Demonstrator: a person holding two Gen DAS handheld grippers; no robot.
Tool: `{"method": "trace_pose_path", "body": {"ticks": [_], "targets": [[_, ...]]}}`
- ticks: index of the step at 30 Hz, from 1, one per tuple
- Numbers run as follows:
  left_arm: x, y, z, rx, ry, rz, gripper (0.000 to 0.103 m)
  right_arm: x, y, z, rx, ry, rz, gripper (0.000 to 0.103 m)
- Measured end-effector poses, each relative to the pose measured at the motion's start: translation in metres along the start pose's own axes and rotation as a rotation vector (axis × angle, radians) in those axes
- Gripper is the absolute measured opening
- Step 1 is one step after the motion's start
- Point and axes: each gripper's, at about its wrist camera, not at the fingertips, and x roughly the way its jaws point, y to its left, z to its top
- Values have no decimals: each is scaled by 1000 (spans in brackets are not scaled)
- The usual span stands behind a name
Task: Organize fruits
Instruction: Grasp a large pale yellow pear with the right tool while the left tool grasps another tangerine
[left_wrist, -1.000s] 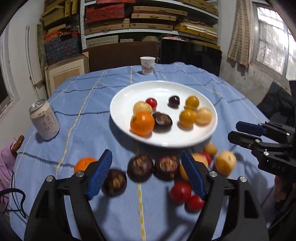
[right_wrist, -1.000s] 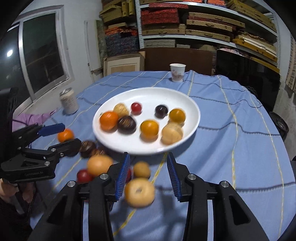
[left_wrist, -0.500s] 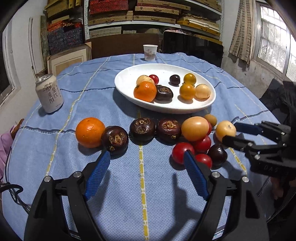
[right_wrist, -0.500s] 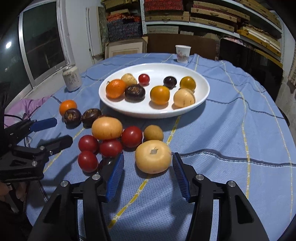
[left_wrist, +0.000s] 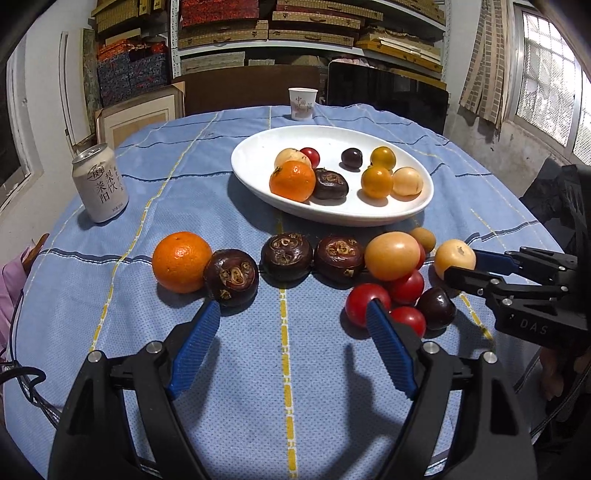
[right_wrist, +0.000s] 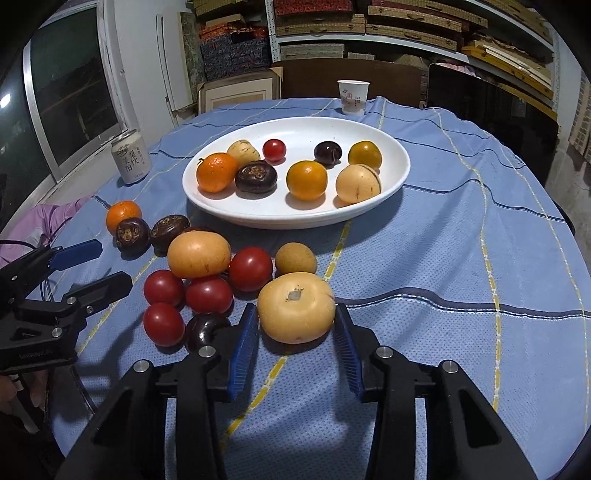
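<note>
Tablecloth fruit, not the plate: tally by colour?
Orange fruit: 1
Dark brown fruit: 3
Red fruit: 4
Dark purple fruit: 1
Yellow to tan fruit: 3
Total: 12

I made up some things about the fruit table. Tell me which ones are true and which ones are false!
1. The white plate has fruit on it. True.
2. The drink can is lying on its side. False: it stands upright on the blue tablecloth.
3. The right gripper has a pale yellow fruit between its fingers. True: its jaws are closing on it.
4. The left gripper is holding an orange. False: nothing is between its fingers; the orange on the cloth sits ahead of it.
5. The paper cup is on the plate. False: it stands behind the plate.
</note>
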Motion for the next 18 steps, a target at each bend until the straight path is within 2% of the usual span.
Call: {"method": "trace_pose_path", "body": {"ticks": [4, 10, 12, 14, 18], "targets": [[0, 6, 3, -5, 6, 0, 79, -6, -2, 0, 7, -29, -10, 43], [8, 36, 12, -28, 30, 42, 79, -13, 6, -1, -40, -66, -35, 43], [15, 42, 17, -26, 49, 33, 71, -13, 7, -1, -44, -68, -32, 43], [21, 43, 21, -5, 64, 38, 69, -12, 6, 0, -38, -62, -26, 43], [25, 36, 27, 52, 42, 80, 69, -11, 5, 0, -30, -59, -24, 43]]}}
